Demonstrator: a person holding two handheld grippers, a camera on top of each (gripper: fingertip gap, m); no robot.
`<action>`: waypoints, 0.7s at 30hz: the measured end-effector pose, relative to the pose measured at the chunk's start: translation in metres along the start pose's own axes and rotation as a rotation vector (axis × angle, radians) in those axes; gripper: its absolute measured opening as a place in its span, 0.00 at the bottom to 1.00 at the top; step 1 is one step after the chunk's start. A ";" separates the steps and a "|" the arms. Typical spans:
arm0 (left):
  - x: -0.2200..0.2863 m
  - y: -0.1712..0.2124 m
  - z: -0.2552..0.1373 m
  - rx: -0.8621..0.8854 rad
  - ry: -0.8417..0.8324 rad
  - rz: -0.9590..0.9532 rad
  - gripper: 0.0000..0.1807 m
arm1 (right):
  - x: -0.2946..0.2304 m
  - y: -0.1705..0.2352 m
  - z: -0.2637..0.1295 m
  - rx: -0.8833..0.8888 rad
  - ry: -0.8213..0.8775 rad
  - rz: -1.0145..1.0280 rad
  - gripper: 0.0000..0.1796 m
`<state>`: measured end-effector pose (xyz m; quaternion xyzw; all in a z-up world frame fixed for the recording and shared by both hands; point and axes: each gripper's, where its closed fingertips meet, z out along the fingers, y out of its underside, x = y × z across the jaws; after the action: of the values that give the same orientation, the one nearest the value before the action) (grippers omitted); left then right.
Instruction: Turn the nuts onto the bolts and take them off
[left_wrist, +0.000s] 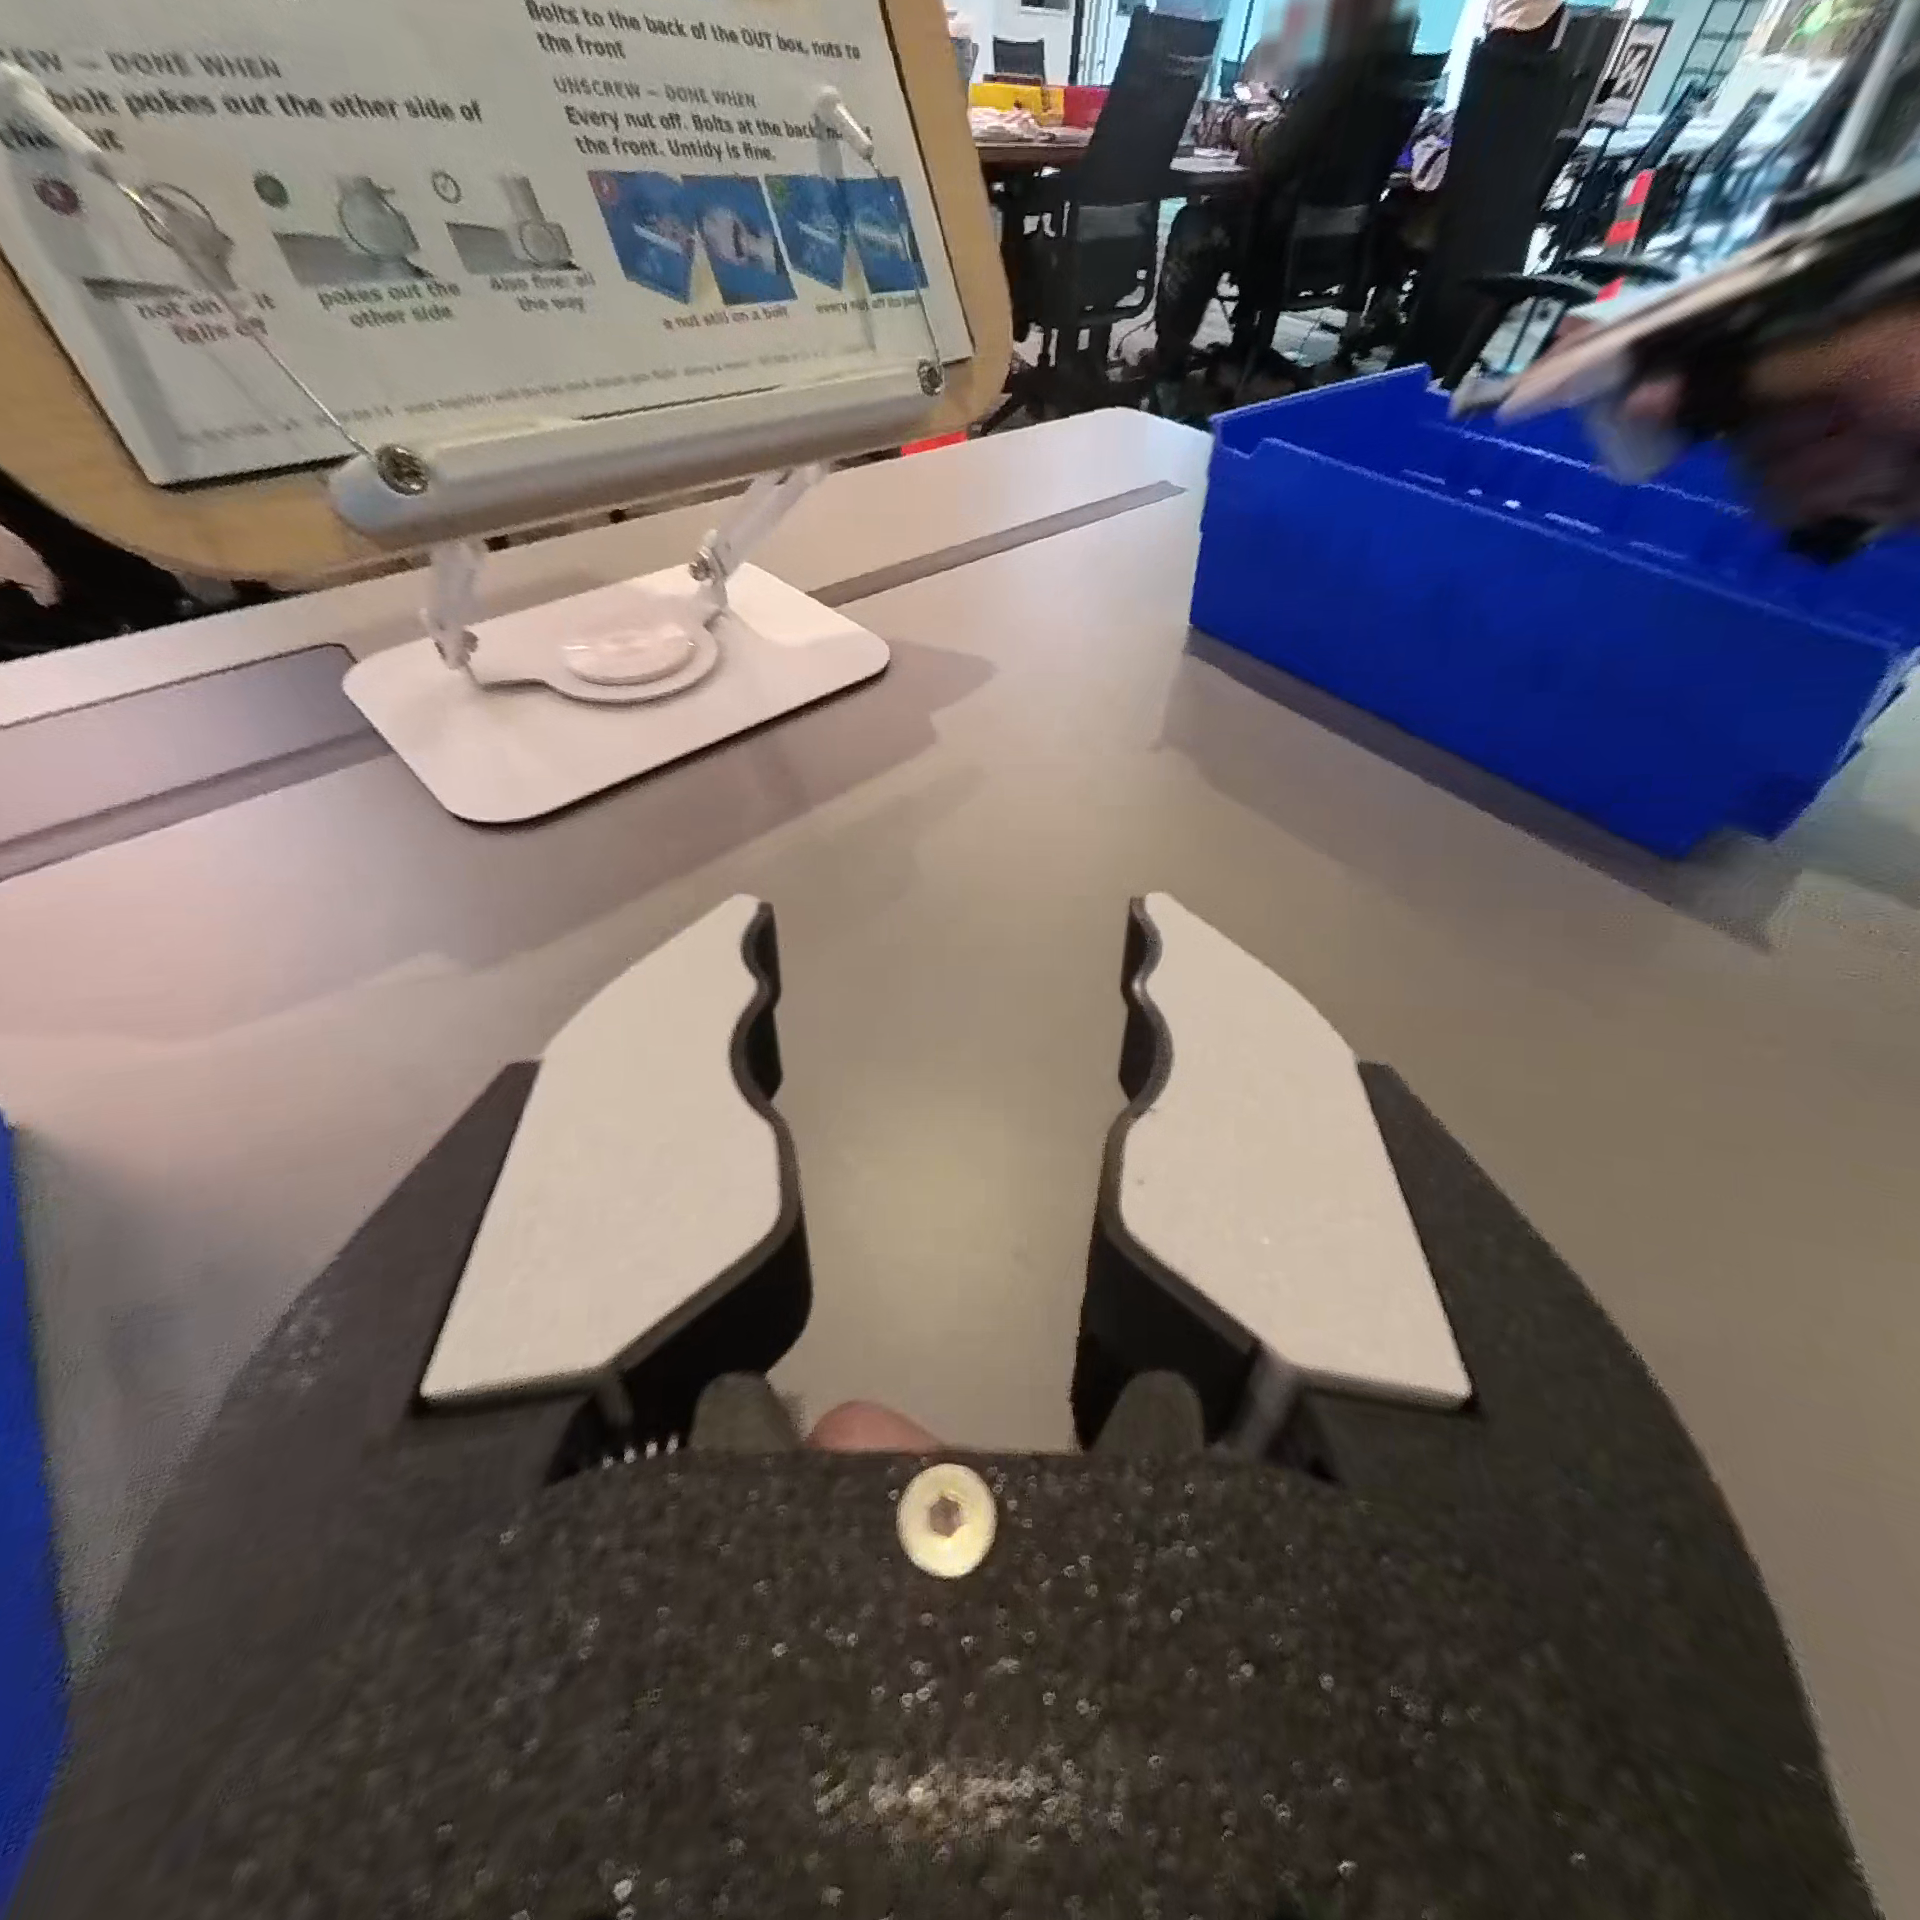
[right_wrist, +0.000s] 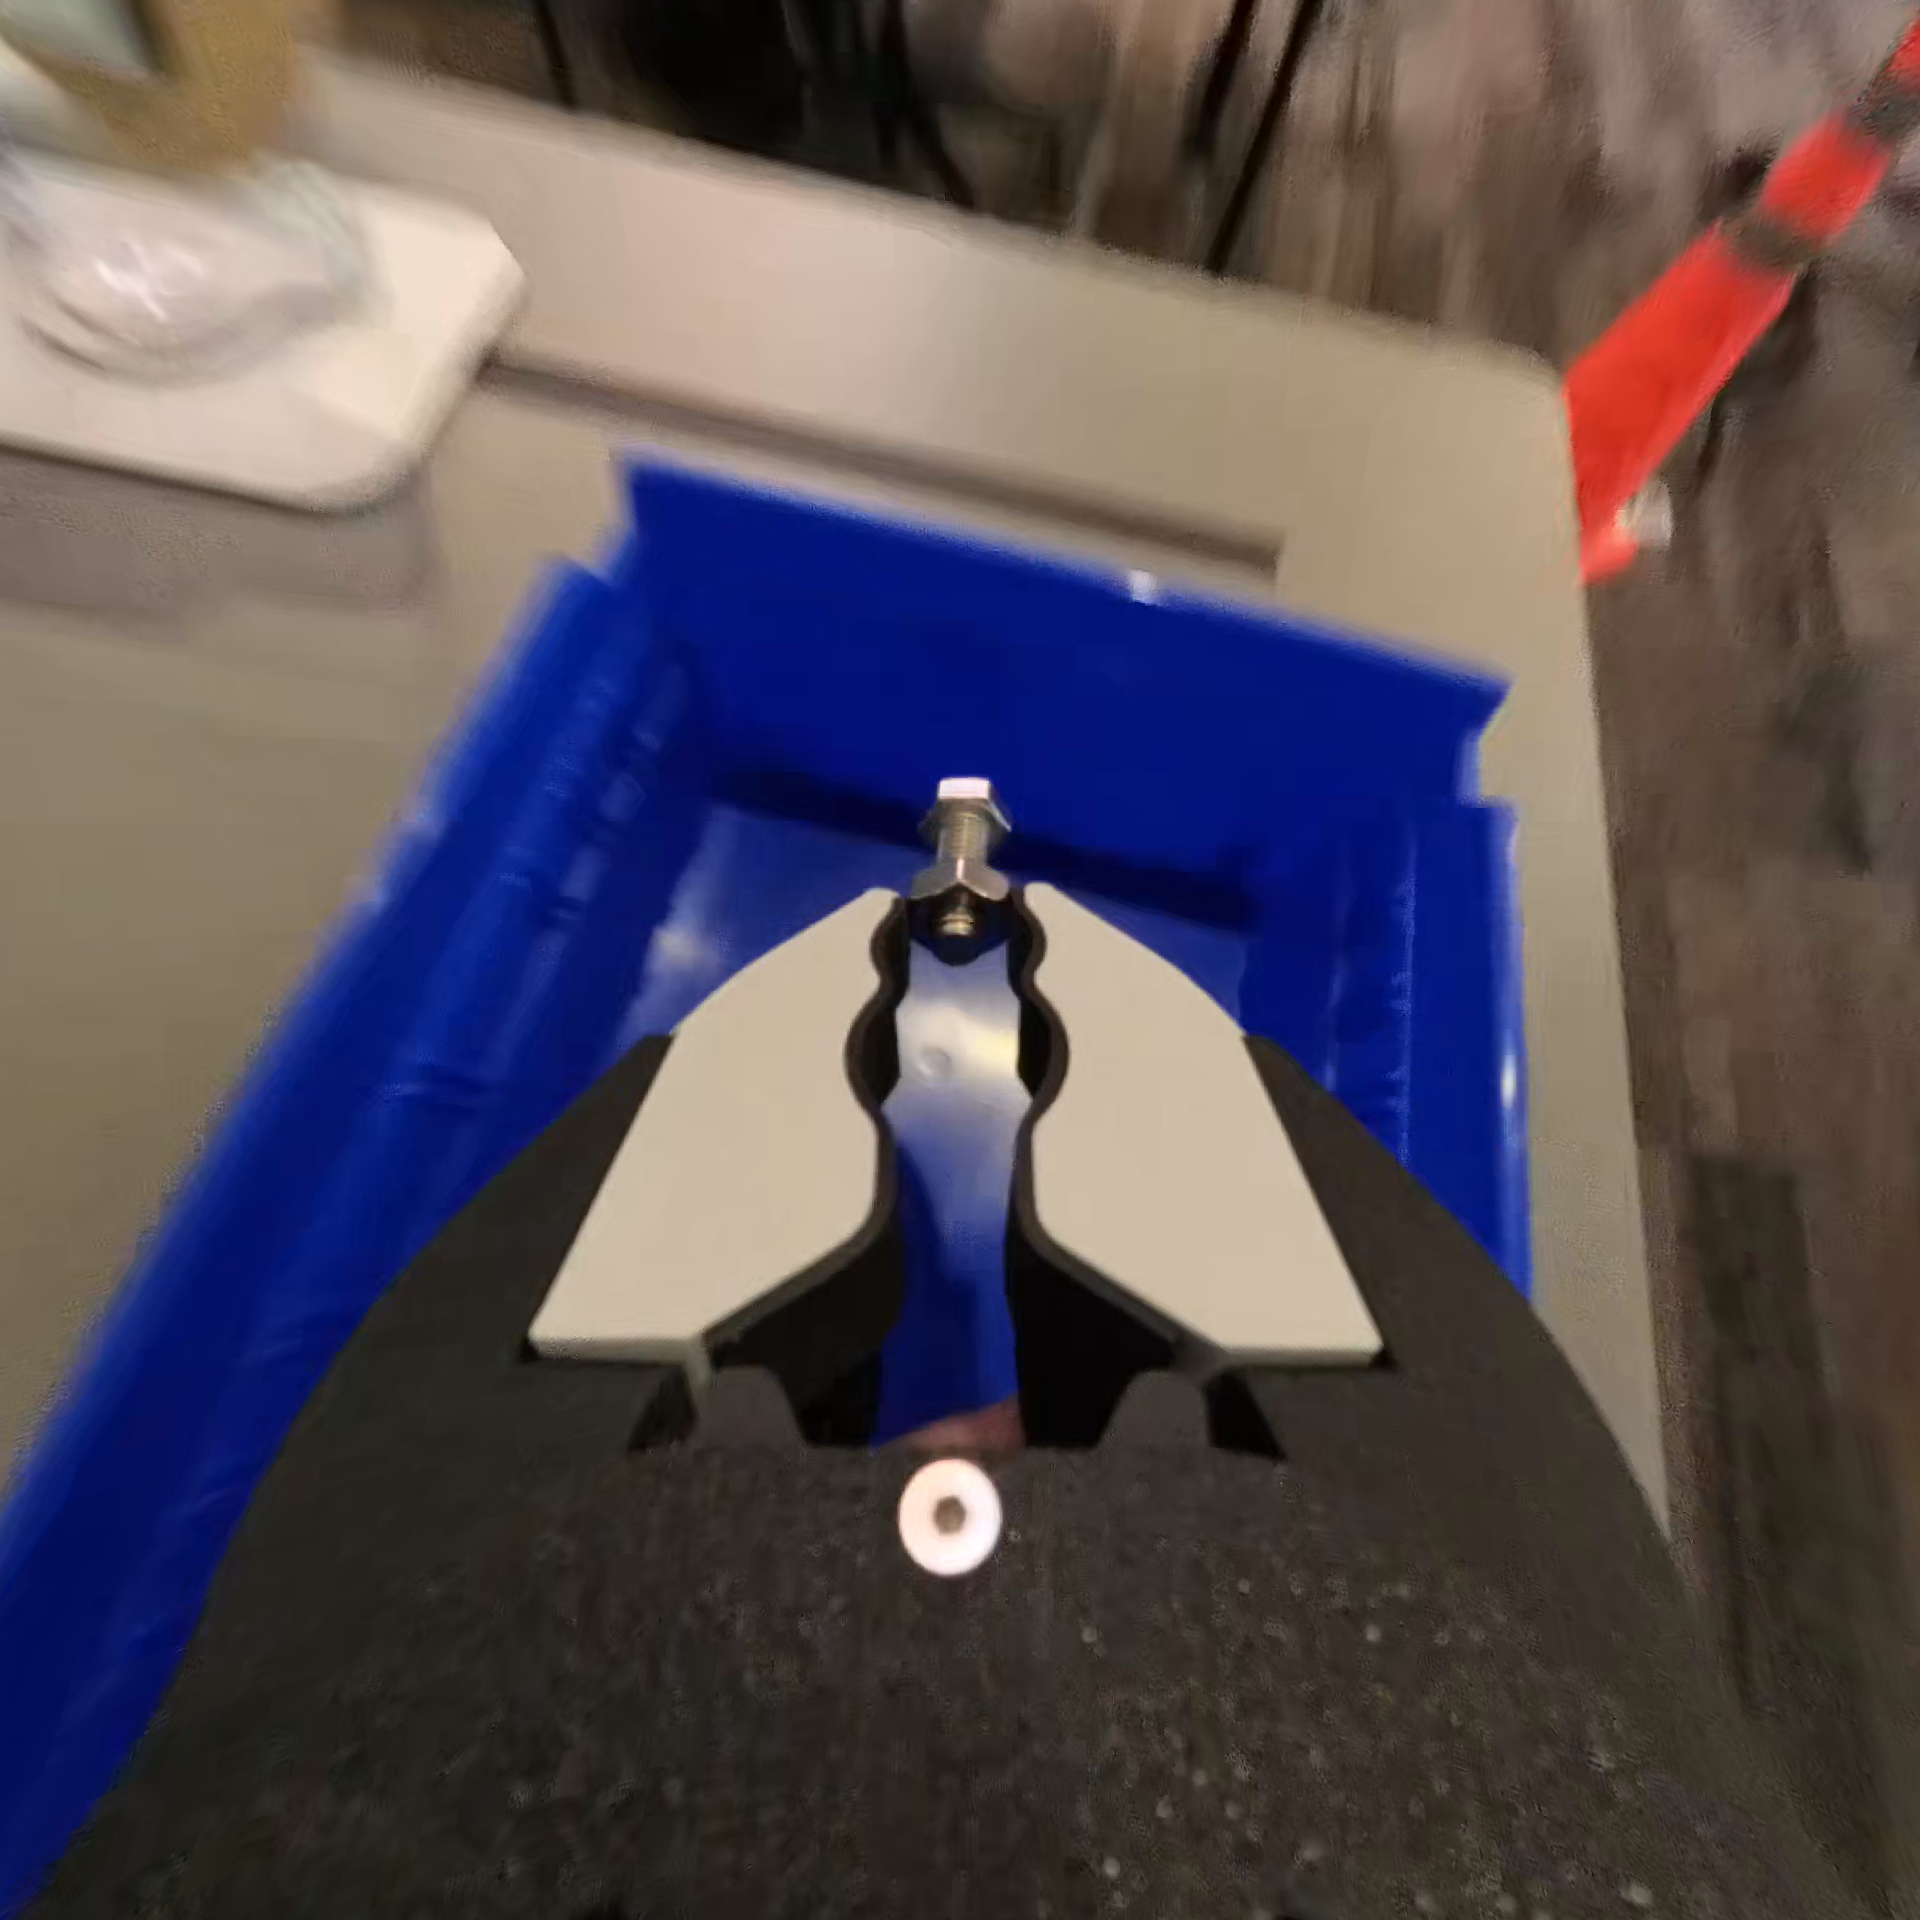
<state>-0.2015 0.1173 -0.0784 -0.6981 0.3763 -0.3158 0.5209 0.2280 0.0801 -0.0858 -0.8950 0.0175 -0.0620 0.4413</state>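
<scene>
Left gripper: black textured body with two pale grey finger plates (left_wrist: 951, 1049); jaws spread wide with nothing between them; only bare desk shows in the gap; it hangs above the near middle of the desk
Desk: smooth grey top (left_wrist: 935, 831); a darker recessed strip runs along its far edge
Right gripper: same black and grey build (right_wrist: 961, 914); jaws drawn in close at the tips, clamped on a small steel hex nut (right_wrist: 958, 885); it is held above the inside of the bin
Bolt: short silver threaded bolt with a hex head (right_wrist: 964, 821); it passes through the nut, head pointing away from the gripper, thread end poking back between the fingertips; whole piece held in the air over the far end of the bin
Bin: deep blue plastic box with ribbed walls (right_wrist: 1091, 665); it sits near the desk's far right corner; in the left wrist view it lies to the right (left_wrist: 1455, 623), with the right gripper a blur over it (left_wrist: 1704, 343)
Stand: white flat-based holder (left_wrist: 623, 707) at the desk's far left, carrying a printed instruction card on a wooden board (left_wrist: 468, 208)
Beyond the desk: dark chairs and tables, blurred; a red object past the far right corner (right_wrist: 1704, 353)
</scene>
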 end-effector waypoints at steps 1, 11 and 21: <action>0.001 -0.001 0.000 0.003 0.014 -0.010 0.35 | 0.008 0.017 0.018 -0.086 0.035 -0.006 0.10; 0.000 -0.005 -0.005 0.026 0.028 -0.010 0.34 | 0.040 0.079 0.058 -0.382 0.151 0.008 0.10; 0.001 0.018 0.003 -0.111 0.055 -0.068 0.34 | 0.042 0.077 0.046 -0.359 0.178 0.048 0.21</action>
<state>-0.2027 0.1148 -0.0968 -0.7292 0.3834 -0.3312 0.4599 0.2771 0.0651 -0.1706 -0.9497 0.0886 -0.1261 0.2726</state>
